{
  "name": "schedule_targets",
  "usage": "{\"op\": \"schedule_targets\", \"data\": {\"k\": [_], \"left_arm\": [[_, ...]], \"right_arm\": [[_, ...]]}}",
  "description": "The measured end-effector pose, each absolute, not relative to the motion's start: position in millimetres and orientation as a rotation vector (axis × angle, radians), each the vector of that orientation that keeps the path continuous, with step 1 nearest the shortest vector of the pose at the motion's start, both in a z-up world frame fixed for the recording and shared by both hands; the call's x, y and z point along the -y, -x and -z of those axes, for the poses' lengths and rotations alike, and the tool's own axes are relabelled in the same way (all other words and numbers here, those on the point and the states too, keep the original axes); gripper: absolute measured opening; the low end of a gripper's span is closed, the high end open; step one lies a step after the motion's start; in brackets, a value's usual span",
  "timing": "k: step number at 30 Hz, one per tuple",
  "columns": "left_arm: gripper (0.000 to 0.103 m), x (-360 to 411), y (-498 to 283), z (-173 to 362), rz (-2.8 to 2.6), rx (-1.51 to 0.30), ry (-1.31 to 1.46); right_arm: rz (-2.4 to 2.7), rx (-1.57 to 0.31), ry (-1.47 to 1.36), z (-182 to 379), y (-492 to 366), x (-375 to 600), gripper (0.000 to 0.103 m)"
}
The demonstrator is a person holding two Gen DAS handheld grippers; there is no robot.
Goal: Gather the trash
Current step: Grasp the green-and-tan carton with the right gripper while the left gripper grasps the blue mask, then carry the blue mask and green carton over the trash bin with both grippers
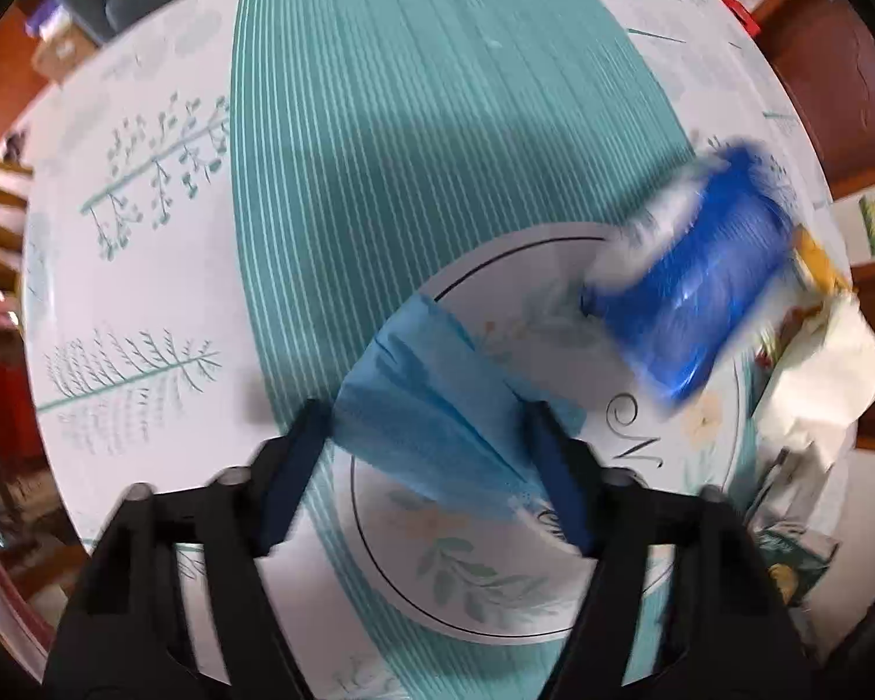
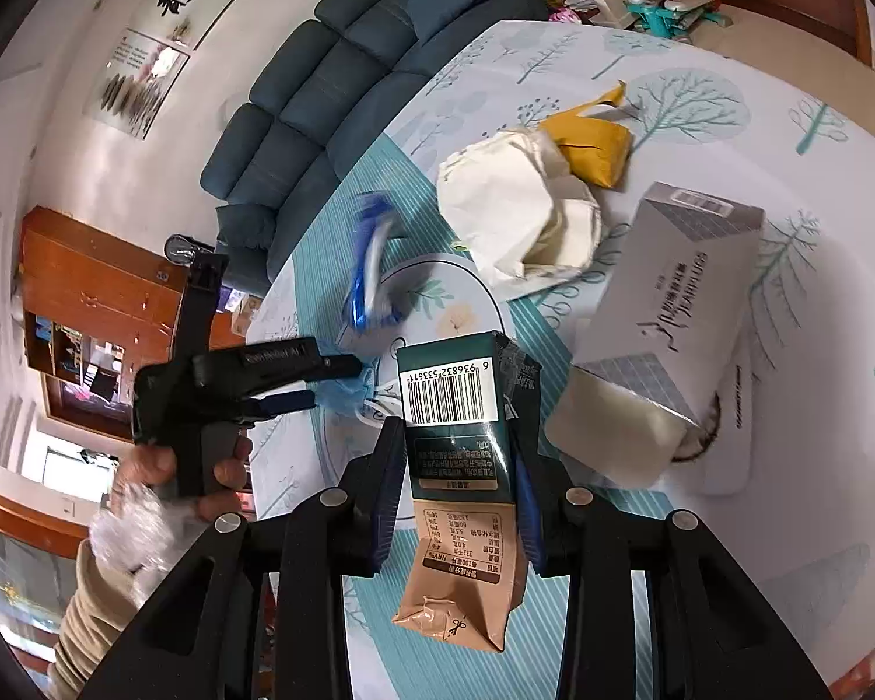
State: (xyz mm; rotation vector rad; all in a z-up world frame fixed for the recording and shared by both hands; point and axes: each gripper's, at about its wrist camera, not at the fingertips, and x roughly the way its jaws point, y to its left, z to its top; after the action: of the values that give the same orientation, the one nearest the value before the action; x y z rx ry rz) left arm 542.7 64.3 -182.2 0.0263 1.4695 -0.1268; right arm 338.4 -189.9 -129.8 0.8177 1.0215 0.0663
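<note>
While both hands are loaded, the step in hand reads as carrying gathered rubbish off the table (image 2: 834,186), and it would go best with a firm grip kept on each piece so nothing slips back

- Left tool (image 1: 431,437): jaws half spread with a pale blue tissue (image 1: 437,402) bunched between them, pads at both its flanks; soft, creased, crepe-like paper. It hangs over a round plate (image 1: 496,601), glazed white with a dark rim line and a leaf-and-flower print
- Right tool (image 2: 458,466): jaws narrowed onto a flattened drink carton (image 2: 455,449), dark green above, tan below, barcode showing; stiff coated card, crumpled at the lower end
- Blue wrapper (image 1: 694,297): glossy film, blurred, over the plate; I cannot tell if it rests or is falling
- Still on the table: crumpled white paper (image 2: 519,216), matte and stiff-folded; mustard-yellow packet (image 2: 595,146), creased; grey-and-white rectangular box (image 2: 671,303), smooth card
- Table covering: smooth printed cloth, teal stripes and tree motifs
</note>
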Motion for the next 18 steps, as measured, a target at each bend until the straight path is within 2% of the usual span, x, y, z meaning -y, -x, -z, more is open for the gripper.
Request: {"op": "schedule_targets", "data": {"k": [3,7,8,18], "left_arm": [[0.033,-66,-532,178,0.169,-1.457,-0.023],[0.019,-69,-505,172,0.234,-1.442,-0.035],[0.009,-69,-495,170,0.256,-1.434,-0.038],[0.008,-46,-366,121,0.496,-1.357,-0.089]], "right_arm": [[-0.072,-1.017,-0.811,128,-327,191,0.034],[-0.079,-1.016,-0.795,124,-304,189,0.034],[-0.079,-1.015,-0.793,122,-296,189,0.034],[-0.051,-0.997,-0.781,115,-193,186,0.034]]}}
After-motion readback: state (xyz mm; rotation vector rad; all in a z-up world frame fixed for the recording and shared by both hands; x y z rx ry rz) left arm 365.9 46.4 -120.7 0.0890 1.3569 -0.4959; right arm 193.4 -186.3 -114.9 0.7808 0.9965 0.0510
